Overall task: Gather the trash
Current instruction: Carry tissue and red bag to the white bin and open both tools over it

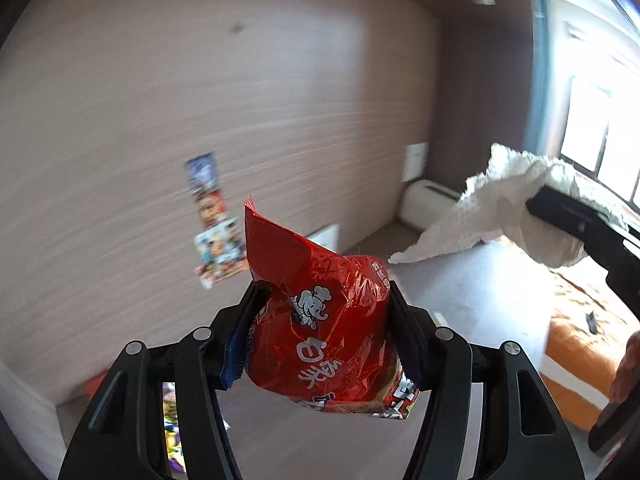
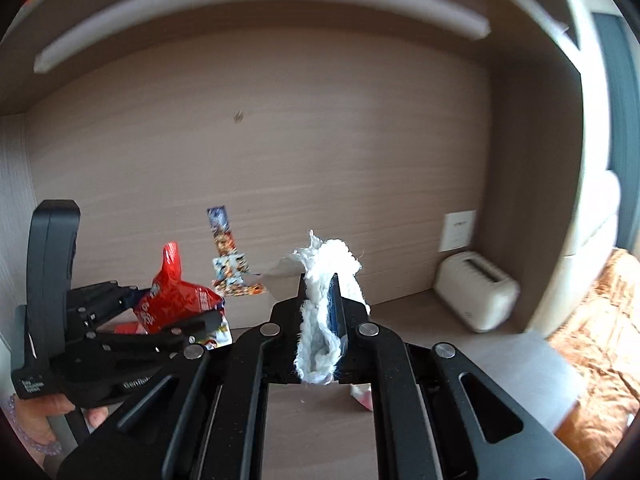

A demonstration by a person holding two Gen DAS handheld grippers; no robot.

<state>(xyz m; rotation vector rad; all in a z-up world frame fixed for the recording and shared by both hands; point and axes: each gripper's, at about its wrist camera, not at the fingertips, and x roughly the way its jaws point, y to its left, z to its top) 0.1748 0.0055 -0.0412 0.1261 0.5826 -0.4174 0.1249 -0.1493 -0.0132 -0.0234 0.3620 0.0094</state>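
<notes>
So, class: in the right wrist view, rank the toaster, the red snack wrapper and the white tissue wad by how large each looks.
1. Red snack wrapper and toaster: alike, unranked.
2. White tissue wad, though nearest the camera.

Pretty plain room: wood-grain wall (image 2: 280, 152) behind a pale desk (image 2: 500, 360), a white toaster (image 2: 474, 296) by a wall socket (image 2: 458, 231), bright window (image 1: 600, 136) at right, orange patterned bedspread (image 2: 600, 332) beside it.

Two wrist fisheyes, close-up over own fingers.
Both face wood wall (image 1: 200, 100); shared: toaster (image 2: 476, 296), posters (image 1: 212, 216).
</notes>
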